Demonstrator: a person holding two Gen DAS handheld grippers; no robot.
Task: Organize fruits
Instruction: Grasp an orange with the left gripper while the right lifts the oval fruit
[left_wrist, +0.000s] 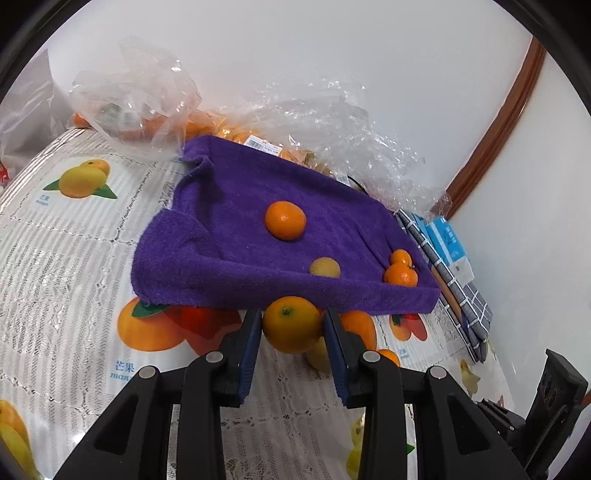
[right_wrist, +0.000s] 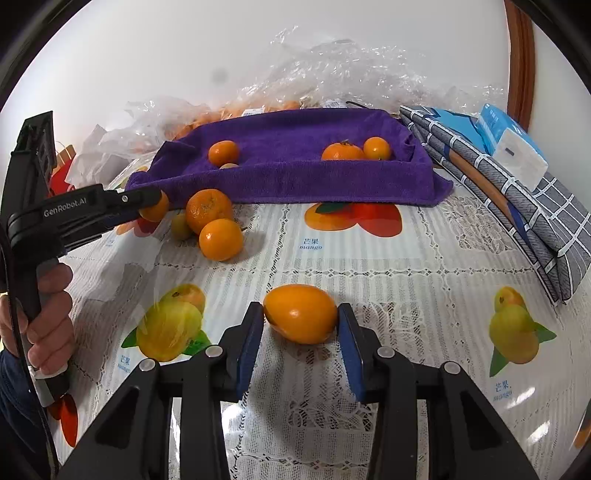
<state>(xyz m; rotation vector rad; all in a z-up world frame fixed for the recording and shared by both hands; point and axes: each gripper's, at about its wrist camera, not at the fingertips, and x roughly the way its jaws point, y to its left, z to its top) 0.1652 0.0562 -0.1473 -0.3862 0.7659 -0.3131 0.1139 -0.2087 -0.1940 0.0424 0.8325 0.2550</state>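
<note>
Fruit fills both grippers: the left gripper pinches a round orange just before the purple towel-lined tray, which holds four small fruits, while the right gripper clamps an oval orange fruit over the fruit-printed tablecloth, well short of the tray.

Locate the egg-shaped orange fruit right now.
In the right wrist view, the egg-shaped orange fruit sits low centre, pinched between the right gripper's blue pads, above the fruit-print tablecloth.
</note>
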